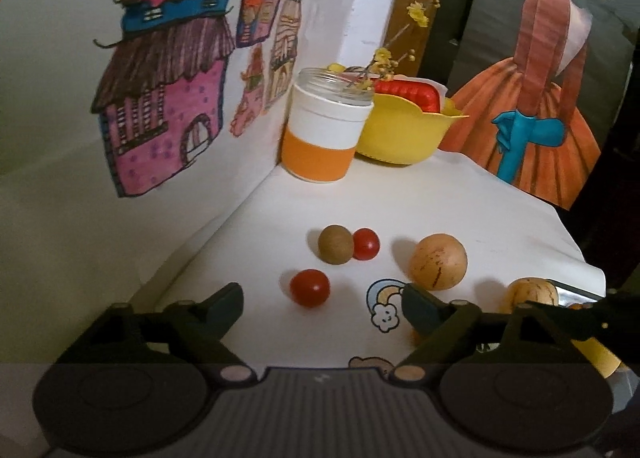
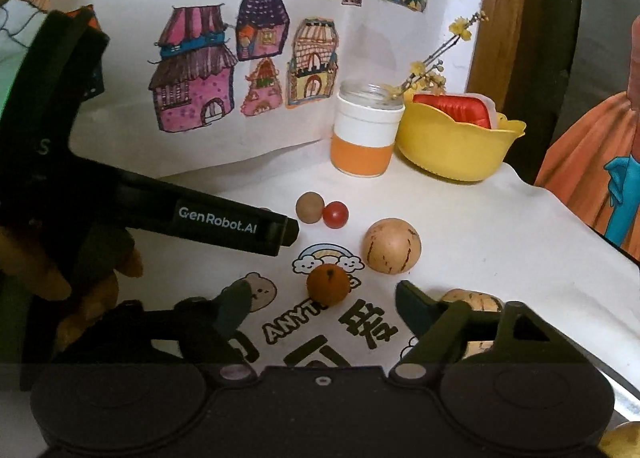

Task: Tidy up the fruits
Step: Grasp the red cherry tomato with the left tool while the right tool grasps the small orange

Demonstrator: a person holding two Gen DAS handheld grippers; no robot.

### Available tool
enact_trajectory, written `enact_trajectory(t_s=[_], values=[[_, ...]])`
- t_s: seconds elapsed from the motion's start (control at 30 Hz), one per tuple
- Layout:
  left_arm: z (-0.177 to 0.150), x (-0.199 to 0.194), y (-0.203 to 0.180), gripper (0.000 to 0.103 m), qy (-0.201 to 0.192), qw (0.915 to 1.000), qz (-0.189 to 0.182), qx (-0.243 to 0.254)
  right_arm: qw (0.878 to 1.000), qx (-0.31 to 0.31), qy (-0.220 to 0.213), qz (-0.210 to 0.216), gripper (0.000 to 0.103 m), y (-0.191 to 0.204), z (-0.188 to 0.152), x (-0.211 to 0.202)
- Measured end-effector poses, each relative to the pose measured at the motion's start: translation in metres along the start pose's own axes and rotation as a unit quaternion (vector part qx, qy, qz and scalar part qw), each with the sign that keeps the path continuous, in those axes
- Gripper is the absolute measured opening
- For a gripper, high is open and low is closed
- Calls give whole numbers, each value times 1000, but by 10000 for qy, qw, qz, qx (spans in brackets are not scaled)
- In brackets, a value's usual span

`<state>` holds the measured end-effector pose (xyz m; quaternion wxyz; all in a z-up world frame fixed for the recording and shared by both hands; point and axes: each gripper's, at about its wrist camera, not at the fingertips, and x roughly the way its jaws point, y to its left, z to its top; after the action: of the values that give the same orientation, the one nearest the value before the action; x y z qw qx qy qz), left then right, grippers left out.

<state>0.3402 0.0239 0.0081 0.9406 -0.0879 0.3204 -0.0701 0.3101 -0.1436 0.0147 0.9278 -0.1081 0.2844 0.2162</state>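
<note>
Hiding behind right fingers: speckled fruit.

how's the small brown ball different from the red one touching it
The brown ball is dull olive-brown with a matte surface; the red ball is bright red and glossy. The brown ball looks slightly larger. It sits on the wall side, the red one toward the big tan fruit. Both are round, loose on the white table, and untouched by either gripper.
</note>
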Motion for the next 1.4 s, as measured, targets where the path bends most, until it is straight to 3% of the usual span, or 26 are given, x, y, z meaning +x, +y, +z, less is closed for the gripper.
enact_trajectory(t_s=[0.2,0.47,0.77,0.93,1.4], values=[[0,9,5,68,134,9998,-119,-101,10000,47,75,35,61,-1,2,14],[-1,15,8,50,112,9997,-186,-130,9988,377,259,168,53,-7,2,31],[-1,16,8,25,123,9998,-131,-91,9989,344,285,140,44,-4,4,38],[-1,17,7,23,146,9997,-119,-128,9989,391,260,27,31,-6,4,38],[-14,-6,-9,23,175,9993,-266,170,9993,322,113,160,31,5,-6,9]])
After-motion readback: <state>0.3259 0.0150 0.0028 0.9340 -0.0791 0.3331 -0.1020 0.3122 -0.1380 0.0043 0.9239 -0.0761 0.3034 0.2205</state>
